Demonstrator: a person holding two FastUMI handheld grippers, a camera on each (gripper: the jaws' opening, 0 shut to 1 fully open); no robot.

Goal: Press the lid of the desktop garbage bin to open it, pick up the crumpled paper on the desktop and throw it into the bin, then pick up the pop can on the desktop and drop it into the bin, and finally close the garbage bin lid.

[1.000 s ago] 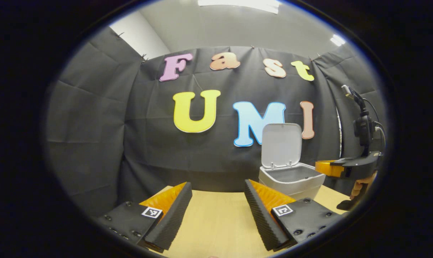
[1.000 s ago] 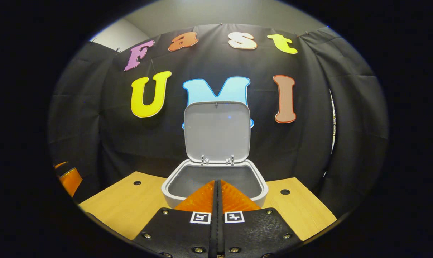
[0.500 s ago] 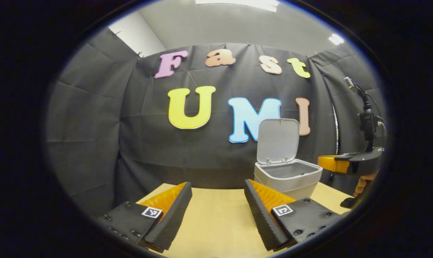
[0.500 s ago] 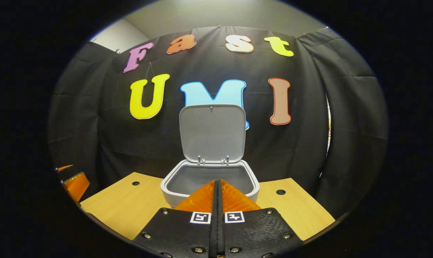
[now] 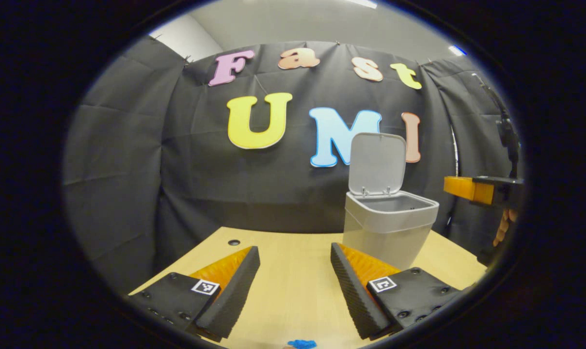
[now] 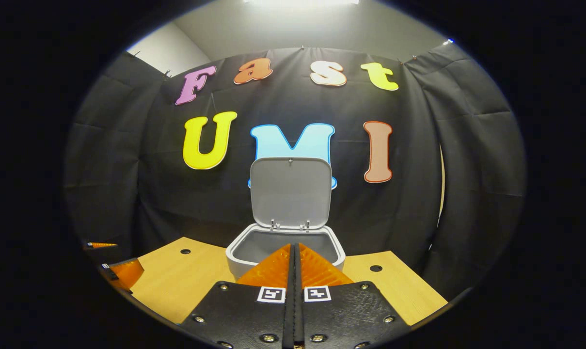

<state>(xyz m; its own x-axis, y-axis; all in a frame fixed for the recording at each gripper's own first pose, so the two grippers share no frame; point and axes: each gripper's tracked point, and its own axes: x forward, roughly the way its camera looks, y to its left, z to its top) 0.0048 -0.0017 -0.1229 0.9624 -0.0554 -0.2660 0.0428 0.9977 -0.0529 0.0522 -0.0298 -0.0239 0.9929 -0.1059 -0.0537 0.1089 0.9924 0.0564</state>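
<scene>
1. Left hand-held gripper point(image 5: 293, 286) spread wide, empty, low over the light wooden bench point(image 5: 293, 271); a blue scrap point(image 5: 300, 343) sits at the near edge, identity unclear.
2. Right hand-held gripper point(image 6: 295, 271) clenched, empty, pointing at the grey plastic desktop bin point(image 6: 285, 249).
3. Bin's hinged lid point(image 6: 291, 193) stands upright; risk: a careless swing knocks it shut before anything gets dropped in.
4. Paper and can not located.

Pale grey bin point(image 6: 285, 245), light wood-grain table point(image 5: 293, 286), a blue scrap point(image 5: 301, 343)

My left gripper point(image 5: 293, 286) hangs with fingers spread wide over the wooden table point(image 5: 293, 252). Ahead to the right I see the bin point(image 5: 387, 228), its lid point(image 5: 376, 162) upright, and the right gripper point(image 5: 469, 189) beyond it.
</scene>
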